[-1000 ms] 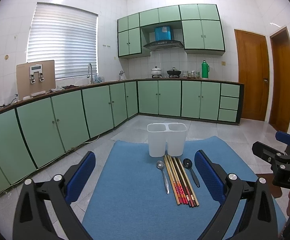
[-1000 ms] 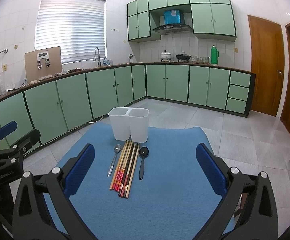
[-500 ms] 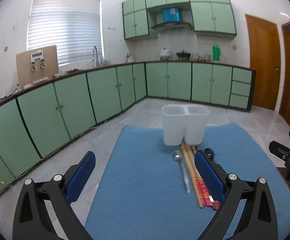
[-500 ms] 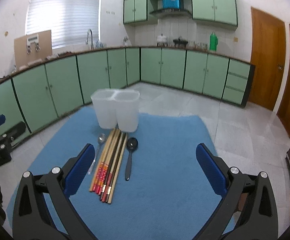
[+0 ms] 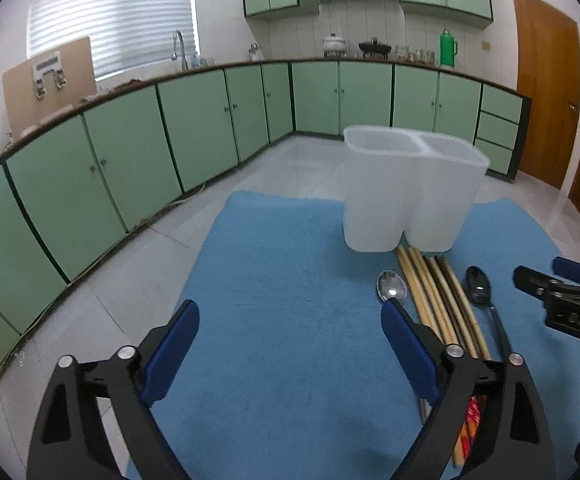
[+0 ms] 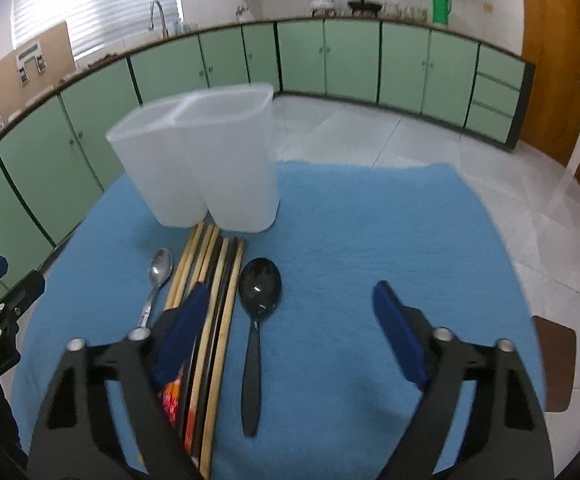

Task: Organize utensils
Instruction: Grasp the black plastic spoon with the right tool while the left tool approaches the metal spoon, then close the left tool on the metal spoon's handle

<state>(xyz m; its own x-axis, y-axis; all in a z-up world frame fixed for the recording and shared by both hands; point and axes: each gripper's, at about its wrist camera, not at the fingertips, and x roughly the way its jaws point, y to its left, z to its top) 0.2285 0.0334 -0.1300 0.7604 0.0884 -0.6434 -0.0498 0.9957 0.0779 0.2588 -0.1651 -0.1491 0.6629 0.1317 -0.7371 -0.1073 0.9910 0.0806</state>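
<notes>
Left wrist view: the left hand-held gripper (image 5: 290, 340) has its jaws apart over bare blue mat (image 5: 282, 264); they have just been closing slightly, with nothing between them. The metal spoon (image 5: 391, 287) lies just beyond the right fingertip, beside a bundle of chopsticks (image 5: 438, 292) and a black spoon (image 5: 480, 288). A white two-compartment holder (image 5: 410, 192) stands upright just past the chopstick tips. The other gripper shows at the right edge.

Right wrist view: the right hand-held gripper (image 6: 290, 312) is also apart, its jaws having just been closing; the black spoon lies on the mat between them, untouched. Its left finger overlaps the chopsticks.

Handling judgement: the spoons look stiff, light and smooth; grip each across the handle near the middle, since the bowl would likely slip. The chopsticks are thin and rigid and may roll or scatter.

Surface and room: the soft mat lies on a tiled floor (image 6: 430, 136), in a kitchen with green cabinets (image 5: 194, 128).
</notes>
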